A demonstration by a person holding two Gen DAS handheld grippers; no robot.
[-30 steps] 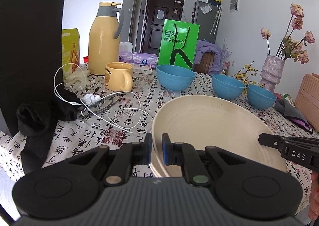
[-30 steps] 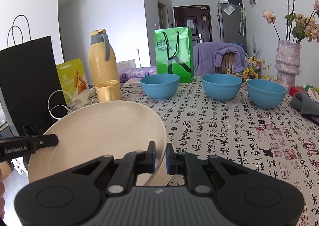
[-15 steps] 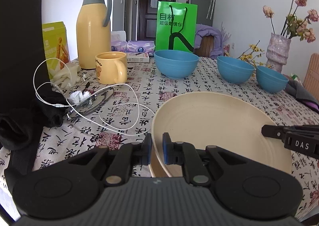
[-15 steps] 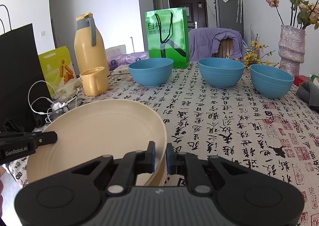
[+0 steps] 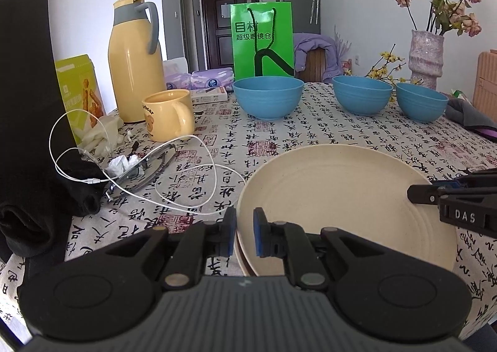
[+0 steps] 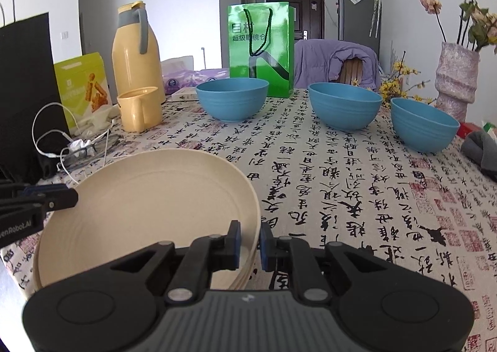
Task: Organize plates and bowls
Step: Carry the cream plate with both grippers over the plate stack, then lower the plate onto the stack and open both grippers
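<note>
A wide cream plate (image 5: 341, 196) (image 6: 149, 206) lies low over the patterned tablecloth, with the rims of more cream plates (image 6: 247, 274) showing just under it. My left gripper (image 5: 242, 235) is shut on its left rim. On the opposite rim my right gripper (image 6: 250, 241) is shut too, and its tip shows in the left wrist view as well. Three blue bowls (image 5: 267, 97) (image 5: 362, 94) (image 5: 421, 102) stand apart in a row further back; the right wrist view shows them too (image 6: 232, 99) (image 6: 344, 105) (image 6: 424, 124).
Left of the plate lie a white cable (image 5: 130, 193), glasses (image 5: 139, 172) and black cloth (image 5: 37, 212). A yellow mug (image 5: 166, 114), yellow flask (image 5: 135, 60), black bag and green bag (image 5: 262, 41) stand behind. A vase (image 5: 425, 58) and grey cloth (image 6: 481, 150) are at the right.
Both grippers have come down with the cream plate, which has levelled out and now lies low on the table. Both stay shut on its rim.
</note>
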